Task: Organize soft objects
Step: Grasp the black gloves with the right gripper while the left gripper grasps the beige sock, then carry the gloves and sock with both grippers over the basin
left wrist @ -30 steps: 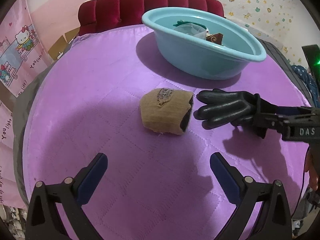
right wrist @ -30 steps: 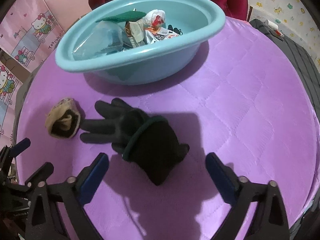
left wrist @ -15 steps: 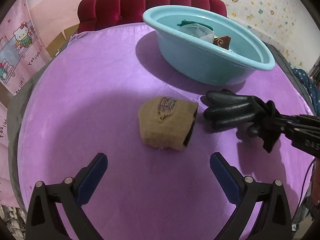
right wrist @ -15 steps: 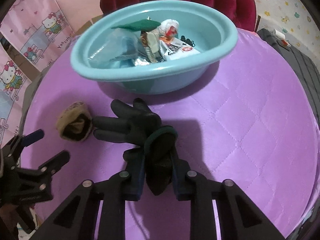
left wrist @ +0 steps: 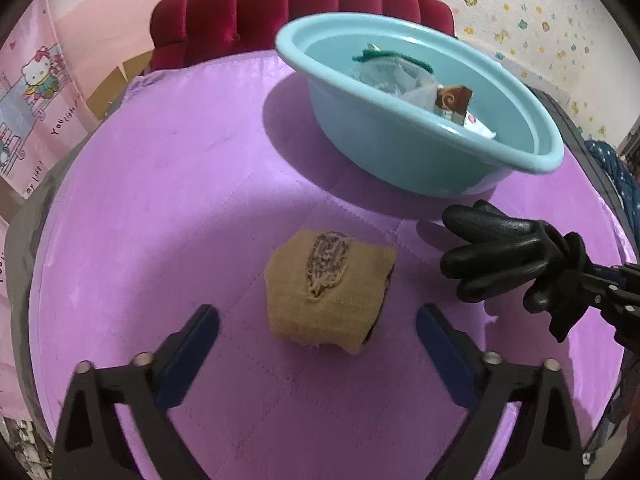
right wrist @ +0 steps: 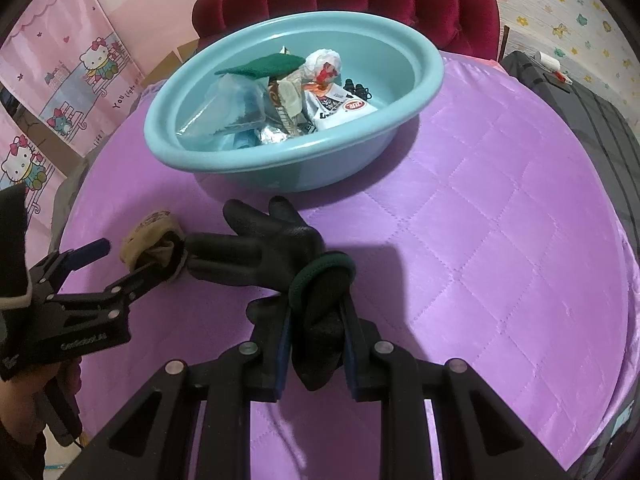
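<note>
You closed right gripper (right wrist: pixel 314 344) on black glove (right wrist: pixel 260 252) cuff | left gripper (left wrist: pixel 318 344) stayed open around tan roll (left wrist: pixel 328 292) | basin (right wrist: pixel 420 92) next

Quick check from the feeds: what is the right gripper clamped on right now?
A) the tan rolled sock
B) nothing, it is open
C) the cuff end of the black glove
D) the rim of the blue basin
C. In the right wrist view the right gripper is shut on the cuff of the black glove, while the tan sock lies free between the open left gripper's fingers.
</note>
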Demonstrator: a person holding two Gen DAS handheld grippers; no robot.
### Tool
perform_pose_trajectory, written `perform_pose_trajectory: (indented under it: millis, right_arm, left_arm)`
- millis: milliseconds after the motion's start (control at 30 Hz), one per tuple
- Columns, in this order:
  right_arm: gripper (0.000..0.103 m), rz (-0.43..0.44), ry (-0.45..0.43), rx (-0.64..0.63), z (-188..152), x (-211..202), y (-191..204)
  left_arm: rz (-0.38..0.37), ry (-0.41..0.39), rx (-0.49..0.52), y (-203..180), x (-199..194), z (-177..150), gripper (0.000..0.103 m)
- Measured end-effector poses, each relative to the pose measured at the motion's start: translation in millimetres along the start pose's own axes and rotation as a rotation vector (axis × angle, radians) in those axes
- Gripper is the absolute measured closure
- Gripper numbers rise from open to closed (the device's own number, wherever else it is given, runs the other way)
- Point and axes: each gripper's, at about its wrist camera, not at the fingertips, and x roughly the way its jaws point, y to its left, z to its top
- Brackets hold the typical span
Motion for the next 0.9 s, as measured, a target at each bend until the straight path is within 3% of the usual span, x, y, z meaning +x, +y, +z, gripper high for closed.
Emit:
perform_pose_trajectory:
  millis: [33,67,100,167,533,900]
  right_arm:
    - [0.08,-0.001,0.001,0.001,0.5,0.2,0.0]
    - [0.08,-0.001,0.001,0.004,0.8,0.2,-1.2]
    - [0.08,0.0,0.002,0.008,0.8,0.0,-1.9]
    - [0.08,-0.001,0.004,0.015,0.9,-0.9,-3.7]
    - [0.08,-0.003,0.004,0.025,-4.7,-17.7,-9.5]
    - [0.08,0.0,-0.01,0.011,-7.5,-46.2,-5.0]
  left_arm:
    - [0.001,0.007,0.001,-0.6,1.0,0.4,0.04]
    - [0.003,0.01,-0.004,-0.2,1.6,0.7,0.081]
    - [-0.008,0.015,-0.014,1.5,2.7,1.2,0.085]
    - [-0.051,0.024,-0.045,5.7,3.5,-0.2,0.086]
    - [-0.037,0.005,0.03,-7.3,-16.4,-5.9,0.086]
    - [-0.072,-0.021,0.062,-21.4,-46.3,-9.8,0.086]
